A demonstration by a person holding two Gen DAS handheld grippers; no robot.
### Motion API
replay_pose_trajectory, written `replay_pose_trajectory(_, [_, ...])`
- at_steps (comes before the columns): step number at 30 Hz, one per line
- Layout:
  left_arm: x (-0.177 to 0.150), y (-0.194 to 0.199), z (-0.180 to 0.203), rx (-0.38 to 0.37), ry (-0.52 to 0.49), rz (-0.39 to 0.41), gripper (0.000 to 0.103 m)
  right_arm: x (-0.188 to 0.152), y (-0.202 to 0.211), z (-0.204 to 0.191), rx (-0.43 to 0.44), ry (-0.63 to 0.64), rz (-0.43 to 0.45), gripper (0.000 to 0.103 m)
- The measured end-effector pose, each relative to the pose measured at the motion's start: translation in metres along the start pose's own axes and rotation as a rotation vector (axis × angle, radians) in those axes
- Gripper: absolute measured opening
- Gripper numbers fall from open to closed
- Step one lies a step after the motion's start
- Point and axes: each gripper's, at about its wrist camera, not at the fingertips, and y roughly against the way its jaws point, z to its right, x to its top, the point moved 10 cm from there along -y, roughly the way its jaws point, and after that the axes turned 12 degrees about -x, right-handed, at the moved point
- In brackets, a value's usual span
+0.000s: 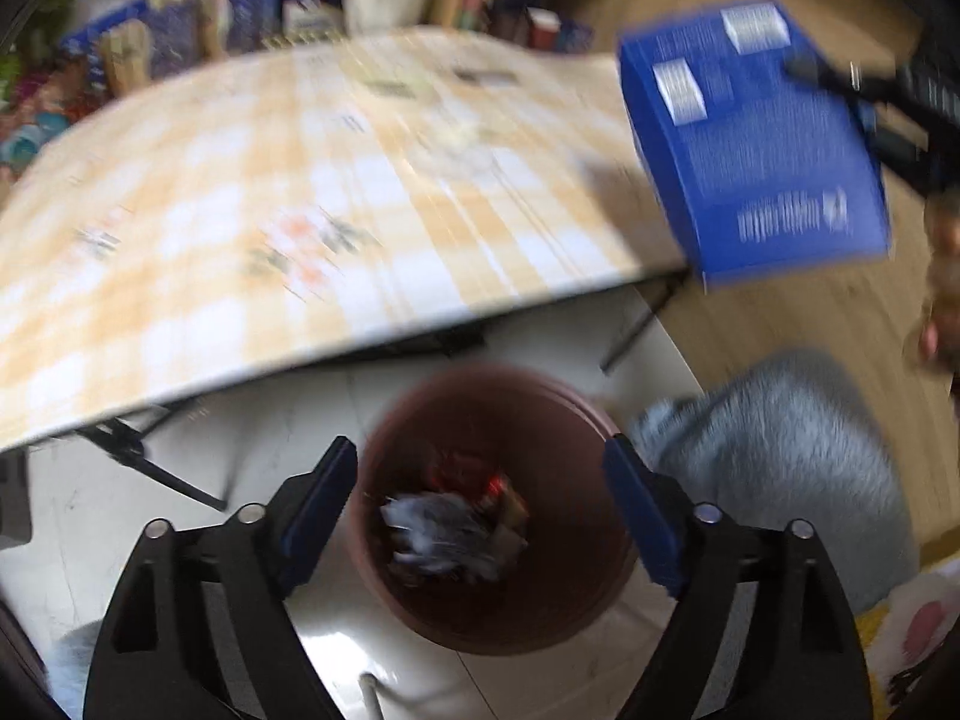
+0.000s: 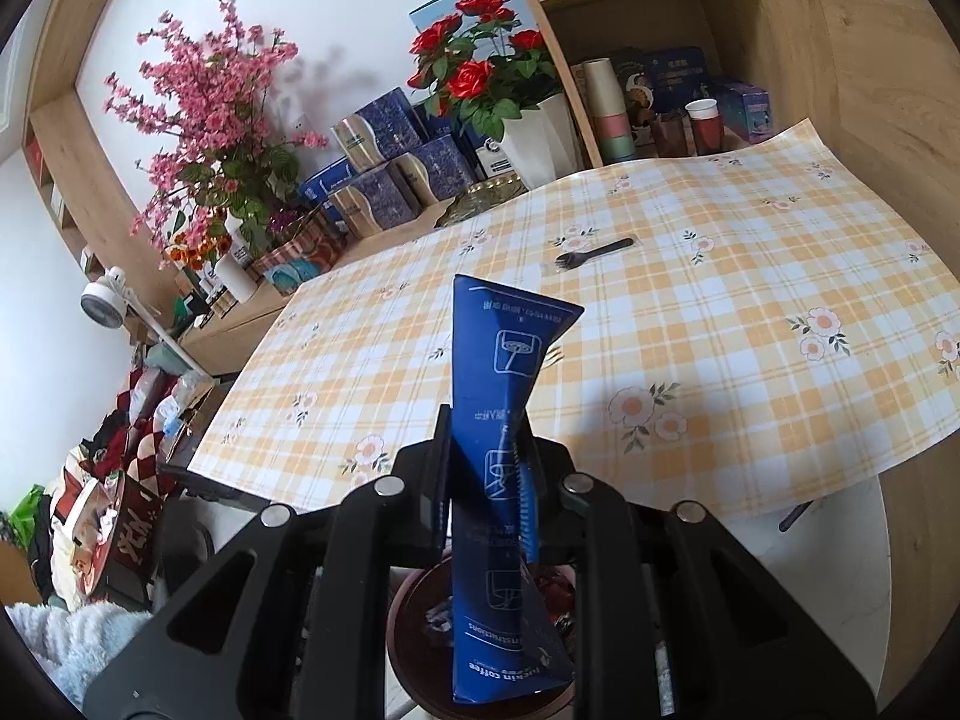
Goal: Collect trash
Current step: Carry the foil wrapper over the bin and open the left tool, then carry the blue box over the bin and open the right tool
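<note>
A: Why does the left tool (image 1: 480, 516) hang with its jaws spread wide and nothing between them?

B: It sits right over the brown bin (image 1: 543, 408) on the floor, so whatever goes in lands on the crumpled trash (image 1: 447, 531) directly below its tips.

A: And the right tool (image 2: 486, 468)?

B: Clamped narrow on a flattened blue carton (image 2: 501, 432), upright, above that bin too. Likely next in.

A: Anything beyond?

B: A black fork (image 2: 594, 253) lies farther out on the checked worktop (image 2: 750, 300).
</note>
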Motion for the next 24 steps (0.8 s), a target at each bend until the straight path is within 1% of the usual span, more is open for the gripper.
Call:
replay_pose_trajectory(2, [0.013, 0.026, -0.005, 0.027, 0.005, 0.071, 0.092, -0.007, 0.002, -0.006, 0.009, 0.015, -0.011, 0.021])
replay_pose_trajectory(4, [0.026, 0.054, -0.011, 0.070, 0.001, 0.143, 0.094, -0.016, 0.002, -0.011, 0.011, 0.040, -0.026, 0.021])
replay_pose_trajectory(8, [0.039, 0.098, -0.025, 0.139, 0.023, 0.251, 0.097, -0.038, 0.002, -0.023, 0.016, 0.089, -0.066, 0.021])
replay_pose_trajectory(13, [0.044, 0.132, -0.041, 0.203, 0.067, 0.325, 0.097, -0.064, 0.000, -0.033, 0.040, 0.111, -0.119, 0.021])
replay_pose_trajectory(18, [0.042, 0.150, -0.052, 0.220, 0.112, 0.365, 0.097, -0.084, -0.002, -0.043, 0.060, 0.138, -0.166, 0.021])
replay_pose_trajectory(24, [0.037, 0.159, -0.062, 0.237, 0.141, 0.384, 0.097, -0.107, -0.010, -0.053, 0.076, 0.177, -0.226, 0.021])
